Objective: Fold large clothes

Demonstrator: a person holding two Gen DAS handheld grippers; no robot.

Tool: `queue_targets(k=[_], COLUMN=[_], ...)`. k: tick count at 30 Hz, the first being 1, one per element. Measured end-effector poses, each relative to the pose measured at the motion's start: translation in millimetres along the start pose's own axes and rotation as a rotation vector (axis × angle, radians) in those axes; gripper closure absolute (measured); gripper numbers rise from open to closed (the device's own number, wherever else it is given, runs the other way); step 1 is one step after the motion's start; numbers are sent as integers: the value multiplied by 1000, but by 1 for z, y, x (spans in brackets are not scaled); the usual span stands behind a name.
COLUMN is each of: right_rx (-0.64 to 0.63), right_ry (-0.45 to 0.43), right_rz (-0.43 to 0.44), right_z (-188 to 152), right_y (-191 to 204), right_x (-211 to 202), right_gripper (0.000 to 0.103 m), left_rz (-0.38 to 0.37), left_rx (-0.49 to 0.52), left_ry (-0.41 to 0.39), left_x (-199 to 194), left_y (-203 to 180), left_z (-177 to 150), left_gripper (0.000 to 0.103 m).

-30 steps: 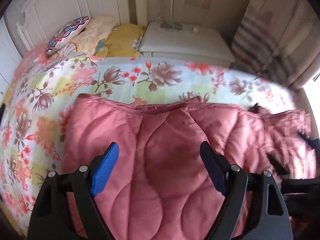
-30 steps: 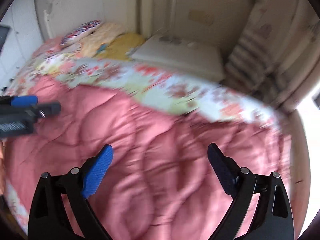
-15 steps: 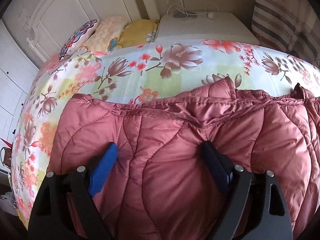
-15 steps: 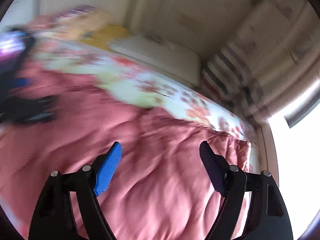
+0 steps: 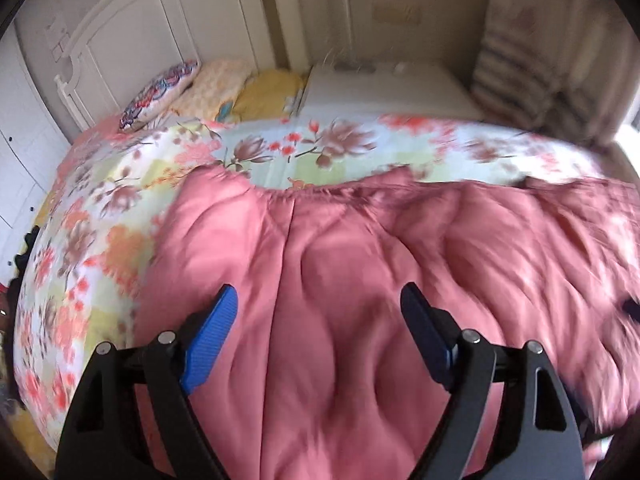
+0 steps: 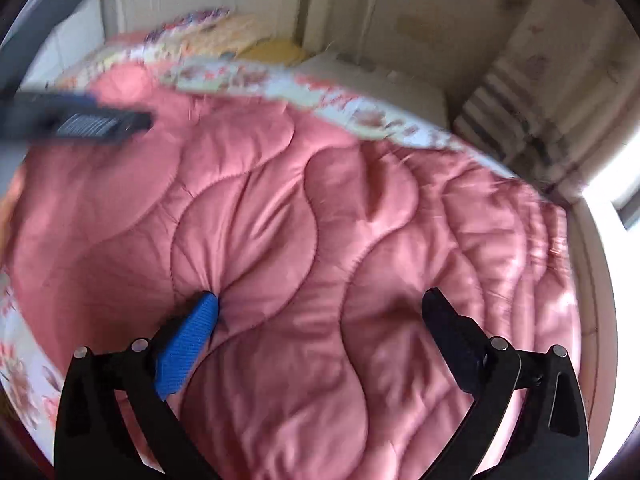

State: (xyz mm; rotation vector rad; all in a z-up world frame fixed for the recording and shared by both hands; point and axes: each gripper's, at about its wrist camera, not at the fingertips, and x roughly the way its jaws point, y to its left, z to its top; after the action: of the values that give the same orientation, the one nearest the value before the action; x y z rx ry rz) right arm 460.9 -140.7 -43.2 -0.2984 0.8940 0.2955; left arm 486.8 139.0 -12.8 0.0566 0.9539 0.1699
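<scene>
A large pink quilted garment (image 5: 360, 240) lies spread over the bed's floral sheet (image 5: 120, 208). My left gripper (image 5: 318, 296) hovers over its left part with the jaws wide and closing slightly; nothing is pinched between them. In the right wrist view the same garment (image 6: 280, 200) fills the middle. My right gripper (image 6: 320, 298) is low over it with the jaws opening. Its blue left pad (image 6: 192, 336) dents the fabric, and the right finger stands clear. The left gripper (image 6: 80, 124) shows blurred at the upper left of that view.
Pillows (image 5: 160, 88) lie against the white headboard (image 5: 120, 32) at the bed's far end. A white bedside cabinet (image 5: 380, 88) stands beyond the bed, with a striped curtain (image 5: 516, 72) to its right. The bed's edge (image 6: 592, 280) runs close to the bright window side.
Both views are blurred by motion. The left gripper has drawn back from the garment's top edge. The right gripper's jaws stand wider, and its view has swung left towards the left gripper.
</scene>
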Motion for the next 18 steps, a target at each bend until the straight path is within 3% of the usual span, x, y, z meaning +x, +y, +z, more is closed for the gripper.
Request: queue_targets(k=[3,5,7,9,10,12,16,18], right_rx=[50,66,76,110,129,157,162,179], right_ry=[-104,-114,-76,17,53,31,29,-9], right_rz=[-17,-59,-131,-174,-149,-132,-131,-129], right_z=[-16,-31,-46,-59,-67,-77,-72,-72], right_y=[-5,-9,-14,-25,-29,-29,-32,-30], right_x=[-46,-61,-57,-29,-11,0,-14,-31], right_gripper=[6,5,5,4,4,4,6,6], left_rz=[-47,-47,-2,27,42,63,44,24], left_rx=[-15,-21,0,37,44,56,14,-15], left_ry=[-40,-49,-42,4,-9,-10,18,-13], left_x=[-35,-46,-41,-21,-17,-9,-20,-38], left_y=[8,8,0,-11,-15,-19,-14,-10], left_z=[-38,-66,-82,-96,-99,-103,-103,-106], left_gripper=[19,18,18,15,14,13,20,22])
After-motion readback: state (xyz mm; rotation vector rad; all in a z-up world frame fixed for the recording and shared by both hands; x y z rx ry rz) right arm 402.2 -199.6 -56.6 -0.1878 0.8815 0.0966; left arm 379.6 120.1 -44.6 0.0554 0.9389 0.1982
